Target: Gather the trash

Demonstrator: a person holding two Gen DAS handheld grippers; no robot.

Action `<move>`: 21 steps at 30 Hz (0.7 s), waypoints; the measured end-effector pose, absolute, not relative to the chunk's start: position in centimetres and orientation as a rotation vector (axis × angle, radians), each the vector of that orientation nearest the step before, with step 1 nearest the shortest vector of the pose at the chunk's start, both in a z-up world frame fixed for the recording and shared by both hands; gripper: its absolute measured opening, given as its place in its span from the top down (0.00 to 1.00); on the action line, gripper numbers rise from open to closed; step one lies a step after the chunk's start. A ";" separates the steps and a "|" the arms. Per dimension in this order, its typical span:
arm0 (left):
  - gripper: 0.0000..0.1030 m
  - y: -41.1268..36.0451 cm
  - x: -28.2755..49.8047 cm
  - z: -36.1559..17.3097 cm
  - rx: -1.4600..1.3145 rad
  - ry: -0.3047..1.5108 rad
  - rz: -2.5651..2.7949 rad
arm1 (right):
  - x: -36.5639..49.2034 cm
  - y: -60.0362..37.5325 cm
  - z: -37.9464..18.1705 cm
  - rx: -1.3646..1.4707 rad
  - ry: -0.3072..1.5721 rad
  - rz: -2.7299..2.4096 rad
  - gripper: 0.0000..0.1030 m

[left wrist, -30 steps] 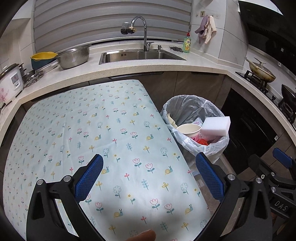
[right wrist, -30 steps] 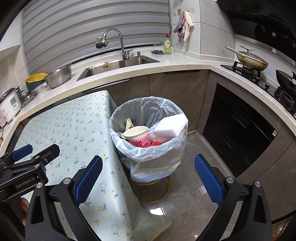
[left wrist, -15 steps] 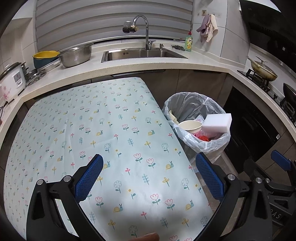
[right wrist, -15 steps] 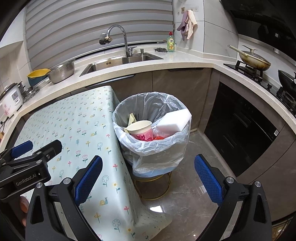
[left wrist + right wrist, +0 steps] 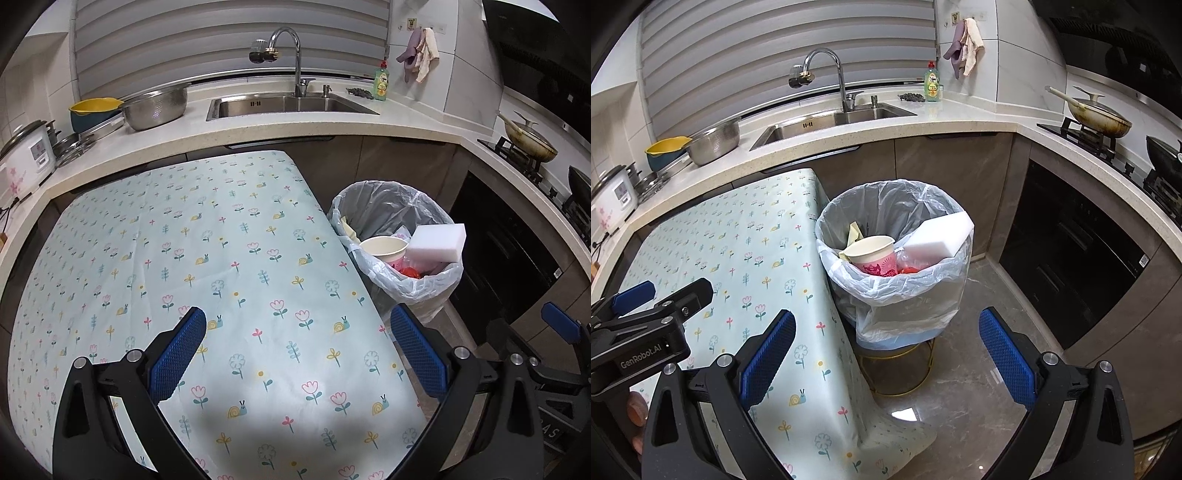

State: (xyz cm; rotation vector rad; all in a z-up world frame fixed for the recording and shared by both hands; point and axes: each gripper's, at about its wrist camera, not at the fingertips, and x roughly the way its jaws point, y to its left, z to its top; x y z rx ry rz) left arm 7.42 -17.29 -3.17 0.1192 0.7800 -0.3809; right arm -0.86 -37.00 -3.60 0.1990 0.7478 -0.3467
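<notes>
left wrist: floral tablecloth (image 5: 221,258) bare, lined bin (image 5: 436,284) beside, both claws wide.

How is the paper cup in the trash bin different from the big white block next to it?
The paper cup is round and hollow with an open mouth; the white foam block is a solid, flat-sided slab. The cup has a pink flower print on its side; the block is plain white. The cup sits down among the trash, while the block leans on the bin's rim and pokes above it. Both sit at the top of the bag-lined trash bin, side by side.
</notes>
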 end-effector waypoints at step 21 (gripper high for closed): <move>0.07 -17.5 7.0 -2.8 0.142 0.763 -0.373 | -1.0 -37.1 -3.6 0.203 0.739 -0.344 0.07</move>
